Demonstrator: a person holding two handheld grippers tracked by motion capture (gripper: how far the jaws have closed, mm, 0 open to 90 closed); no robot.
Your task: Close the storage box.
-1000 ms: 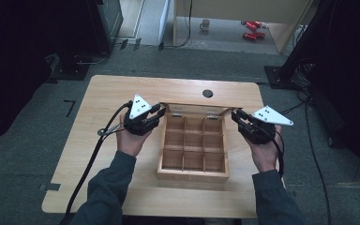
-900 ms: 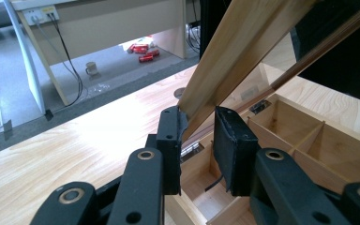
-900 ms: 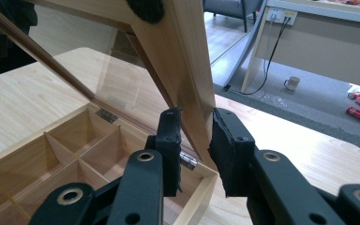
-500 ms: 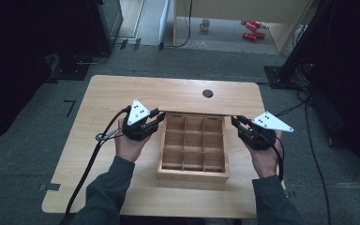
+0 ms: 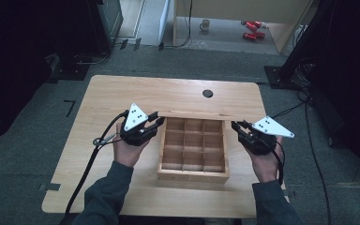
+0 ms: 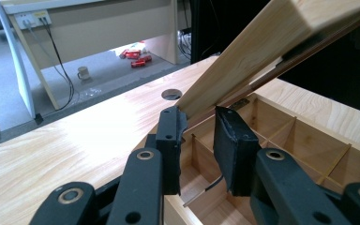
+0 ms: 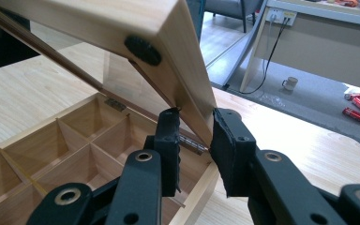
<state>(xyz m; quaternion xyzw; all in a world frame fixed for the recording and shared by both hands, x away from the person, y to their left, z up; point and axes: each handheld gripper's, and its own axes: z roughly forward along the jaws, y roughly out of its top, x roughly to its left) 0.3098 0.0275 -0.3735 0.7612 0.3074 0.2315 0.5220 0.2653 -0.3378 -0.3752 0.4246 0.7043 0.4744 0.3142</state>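
A: What are the fingers doing?

B: Each gripper has a side edge of the lid between its jaws. On the left gripper (image 6: 198,149) the lid (image 6: 258,51) runs into the gap and the left pad (image 6: 171,140) touches its corner; the right pad (image 6: 232,145) stands a little off the wood. On the right gripper (image 7: 194,150) the lid's edge sits between the pads, close to both. I cannot tell whether either pair is truly clamped or just set around the wood.

A: And the lid itself?

B: Raised, tilted up on hinges at the box's far wall. From above it shows as a thin strip (image 5: 194,115) across the far rim of the box (image 5: 193,174), with the left gripper (image 5: 151,125) at one end and the right gripper (image 5: 238,127) at the other.

A: The box?

B: Open, nine compartments in a three-by-three grid, sitting on the table (image 5: 122,93) nearer the person's edge, between the two hands.

A: Room to move?

B: Bare tabletop beyond the lid, apart from a round cable hole (image 5: 207,93) near the far edge. Bare wood left of the left hand (image 5: 129,152) and a narrower margin right of the right hand (image 5: 265,161), which is near the table's right edge. Cables trail off the left side toward the floor.
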